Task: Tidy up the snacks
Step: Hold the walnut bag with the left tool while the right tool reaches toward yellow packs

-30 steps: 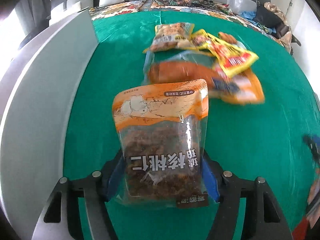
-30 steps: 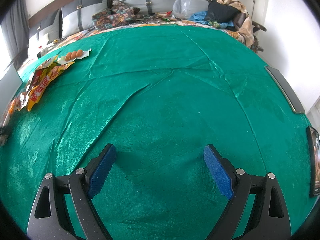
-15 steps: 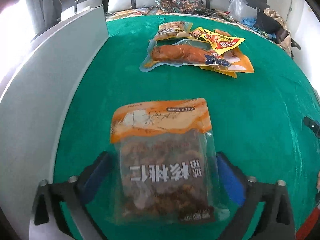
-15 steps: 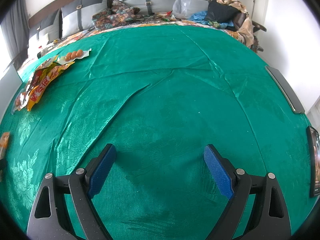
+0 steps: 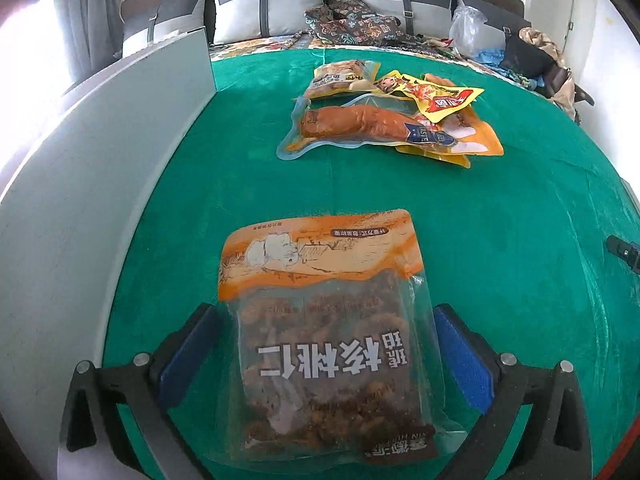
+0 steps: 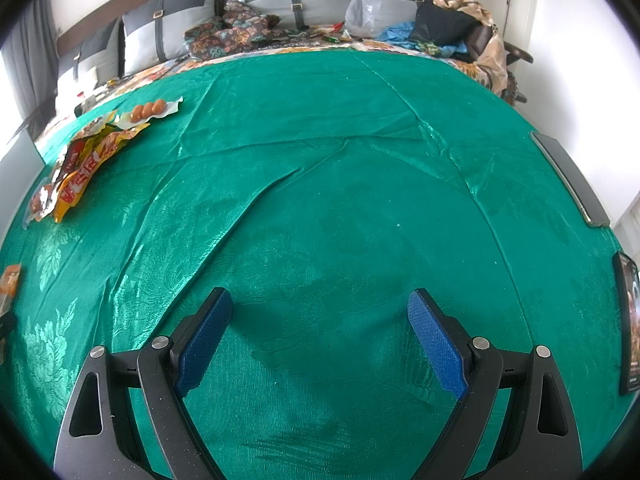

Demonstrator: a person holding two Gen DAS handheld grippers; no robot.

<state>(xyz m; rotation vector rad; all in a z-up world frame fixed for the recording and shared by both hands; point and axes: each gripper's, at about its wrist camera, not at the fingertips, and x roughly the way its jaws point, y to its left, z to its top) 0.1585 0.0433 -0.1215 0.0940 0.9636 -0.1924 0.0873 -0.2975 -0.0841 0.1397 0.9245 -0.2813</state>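
An orange-topped walnut snack bag (image 5: 324, 320) lies flat on the green cloth, between the fingers of my left gripper (image 5: 324, 340). The jaws stand open, with a gap on each side of the bag. Farther off lies a pile of snacks: a sealed chicken leg pack (image 5: 360, 126), a yellow packet (image 5: 444, 98) and a beige pack (image 5: 340, 78). My right gripper (image 6: 320, 320) is open and empty over bare green cloth; the snack pile (image 6: 84, 160) shows far to its left.
A grey board (image 5: 80, 200) stands upright along the left side of the cloth. Pillows and clutter lie beyond the far edge. A dark flat device (image 6: 572, 176) lies at the right edge. The other gripper's tip (image 5: 624, 250) shows at right.
My left gripper opened and let go of the walnut bag, which now lies flat on the cloth. The left gripper also drew back from the snack pile. The right gripper has not moved.
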